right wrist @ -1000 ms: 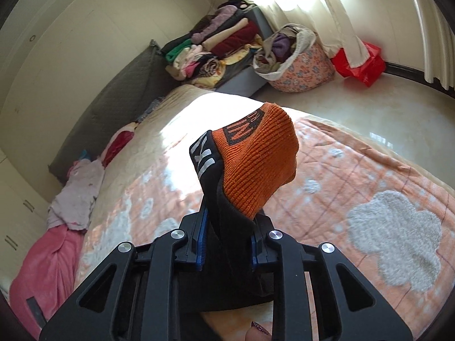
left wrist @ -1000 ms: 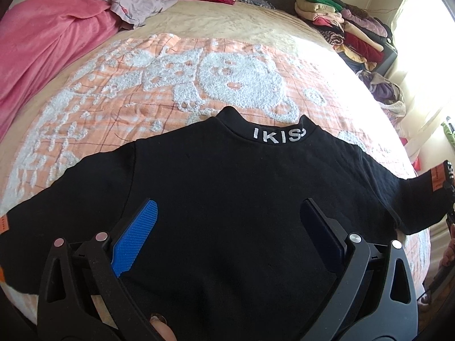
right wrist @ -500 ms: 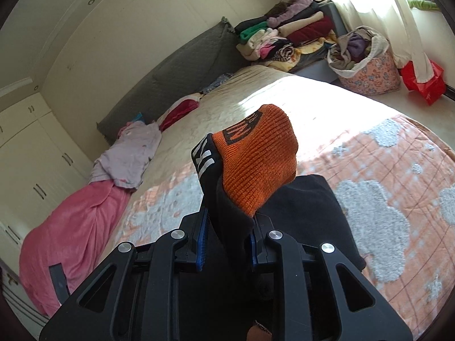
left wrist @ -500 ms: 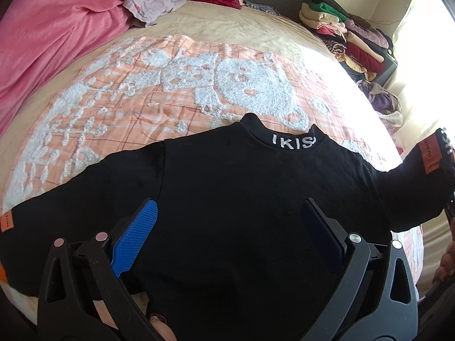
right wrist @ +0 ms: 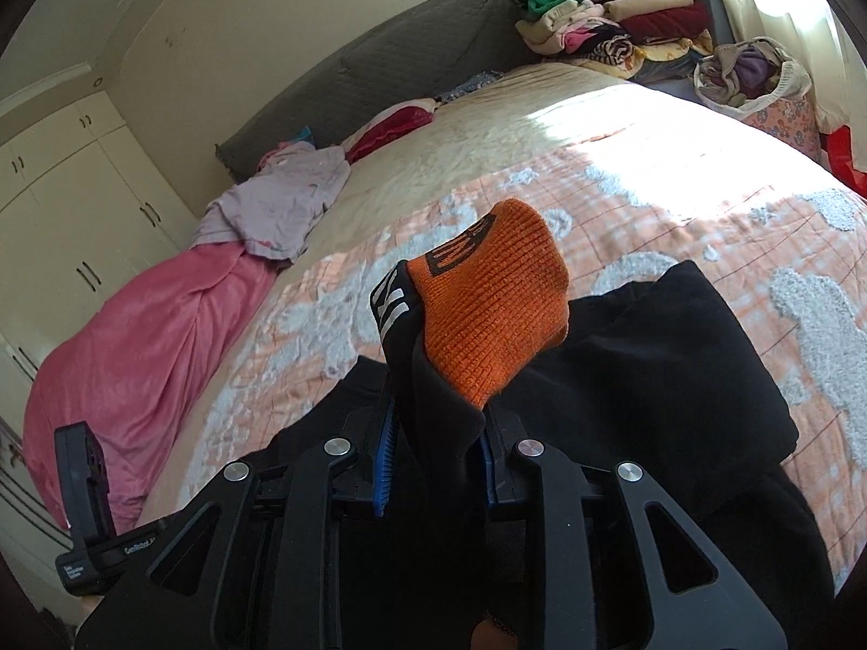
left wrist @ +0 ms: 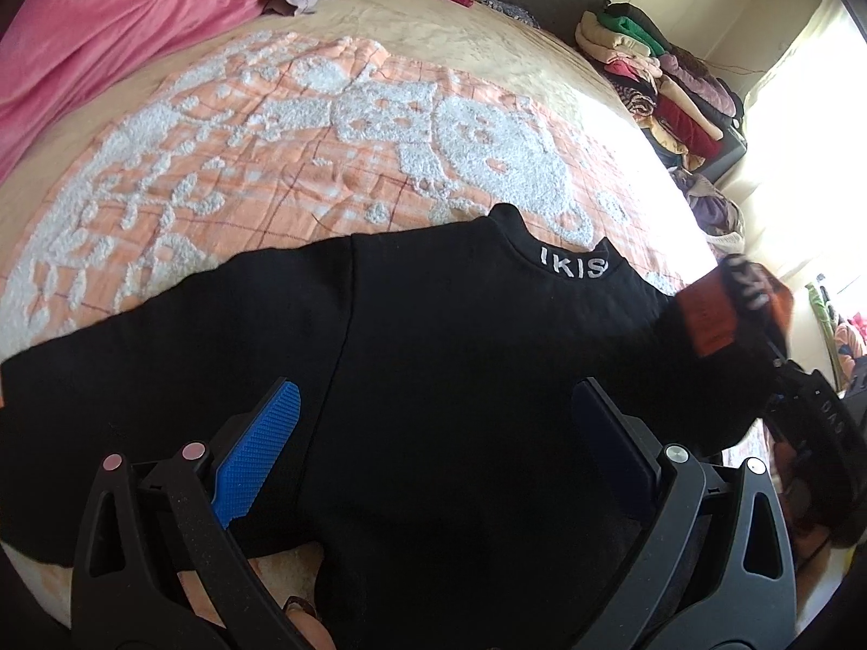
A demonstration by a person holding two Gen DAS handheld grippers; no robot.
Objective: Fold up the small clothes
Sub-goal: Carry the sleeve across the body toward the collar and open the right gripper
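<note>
Sweater [left wrist: 460, 379] cuff [right wrist: 487, 319] in R hand-held gripper [right wrist: 433, 466].

one black sweater [left wrist: 444, 368], two claws — left [left wrist: 433, 449], right [right wrist: 433, 466].

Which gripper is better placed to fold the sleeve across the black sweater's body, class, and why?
The right gripper: it is shut on the sleeve just below its orange cuff, lifted over the black sweater. The left gripper is open above the sweater's body, holding nothing.
</note>
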